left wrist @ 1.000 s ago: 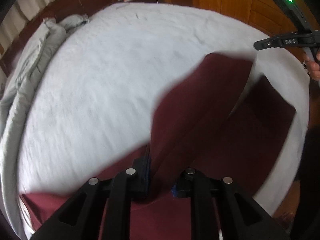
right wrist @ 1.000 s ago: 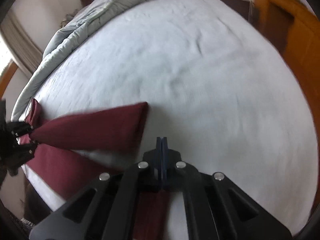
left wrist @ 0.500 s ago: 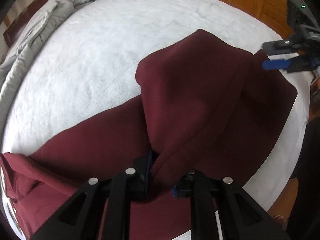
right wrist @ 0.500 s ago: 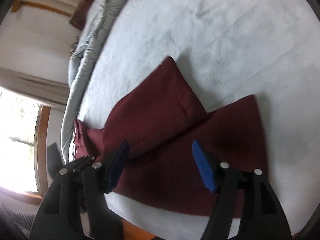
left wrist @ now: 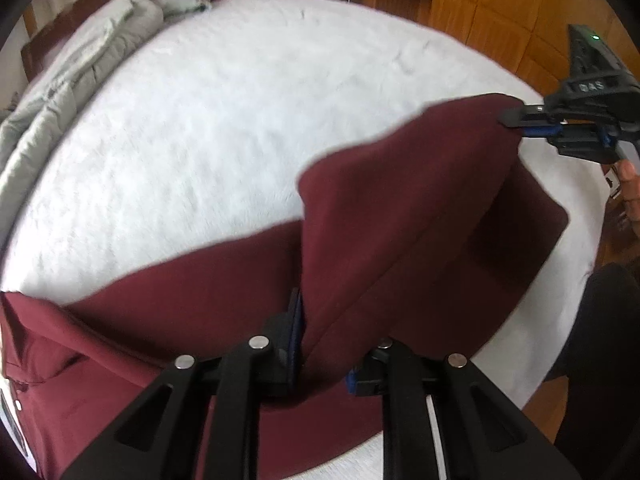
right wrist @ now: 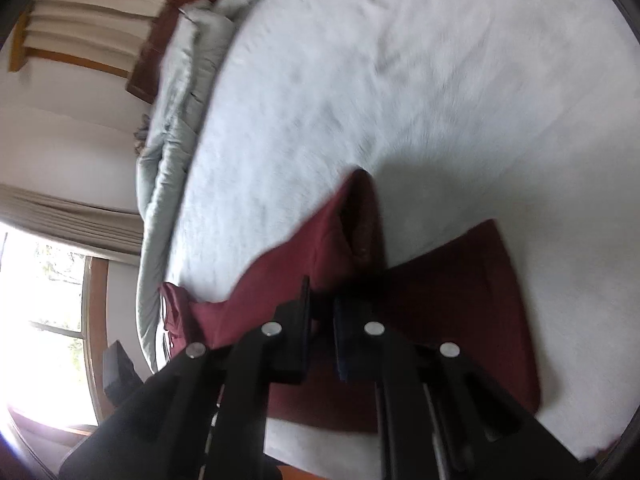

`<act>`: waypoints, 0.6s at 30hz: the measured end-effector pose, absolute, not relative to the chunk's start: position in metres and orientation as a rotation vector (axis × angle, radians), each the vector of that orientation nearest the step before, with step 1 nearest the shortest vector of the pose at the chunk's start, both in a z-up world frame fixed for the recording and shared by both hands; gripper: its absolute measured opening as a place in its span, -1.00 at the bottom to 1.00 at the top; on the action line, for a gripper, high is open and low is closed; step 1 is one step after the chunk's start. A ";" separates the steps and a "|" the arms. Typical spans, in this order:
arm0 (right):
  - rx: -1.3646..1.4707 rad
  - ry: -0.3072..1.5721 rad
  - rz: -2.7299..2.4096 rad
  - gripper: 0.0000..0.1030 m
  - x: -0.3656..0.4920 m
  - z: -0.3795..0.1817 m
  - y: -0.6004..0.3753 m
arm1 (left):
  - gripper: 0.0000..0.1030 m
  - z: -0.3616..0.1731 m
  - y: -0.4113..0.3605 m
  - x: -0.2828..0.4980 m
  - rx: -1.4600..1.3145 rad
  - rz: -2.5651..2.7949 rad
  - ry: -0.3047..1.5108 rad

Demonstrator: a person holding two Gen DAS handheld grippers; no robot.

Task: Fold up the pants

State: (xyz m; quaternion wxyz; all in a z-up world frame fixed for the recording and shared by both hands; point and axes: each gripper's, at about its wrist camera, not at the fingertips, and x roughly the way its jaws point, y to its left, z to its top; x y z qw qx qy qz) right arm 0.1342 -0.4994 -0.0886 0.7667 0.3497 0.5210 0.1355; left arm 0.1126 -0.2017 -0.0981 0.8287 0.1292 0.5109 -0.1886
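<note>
Dark red pants (left wrist: 400, 216) lie across the near edge of a white bed (left wrist: 240, 100). My left gripper (left wrist: 324, 340) is shut on a fold of one leg and holds it raised off the bed. In the left wrist view my right gripper (left wrist: 524, 122) is shut on the far hem corner of that same leg. In the right wrist view my right gripper (right wrist: 322, 312) pinches the red cloth (right wrist: 332, 232). The other leg (right wrist: 460, 292) lies flat beneath it. The waistband (left wrist: 24, 340) lies at the far left.
A grey duvet (left wrist: 80, 72) is bunched along the bed's far left side. Wooden wardrobe panels (left wrist: 500, 12) stand behind the bed on the right. A window with curtains (right wrist: 60, 280) is at the left of the right wrist view. The person's leg (left wrist: 600, 360) is by the bed edge.
My right gripper was open above the pants half a second ago; now it is shut on the leg's hem corner. The raised leg is stretched between both grippers.
</note>
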 end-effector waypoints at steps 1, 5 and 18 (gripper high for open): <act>0.731 1.128 0.273 -0.84 0.123 -0.081 -0.503 | -0.66 -0.094 -0.205 0.106 0.273 -0.412 1.076; 0.627 1.205 0.166 -0.84 0.087 -0.091 -0.509 | -0.66 -0.107 -0.220 0.086 0.300 -0.437 1.103; 0.576 1.230 0.030 -0.84 0.048 -0.109 -0.500 | -0.59 -0.153 -0.225 0.074 0.238 -0.382 1.082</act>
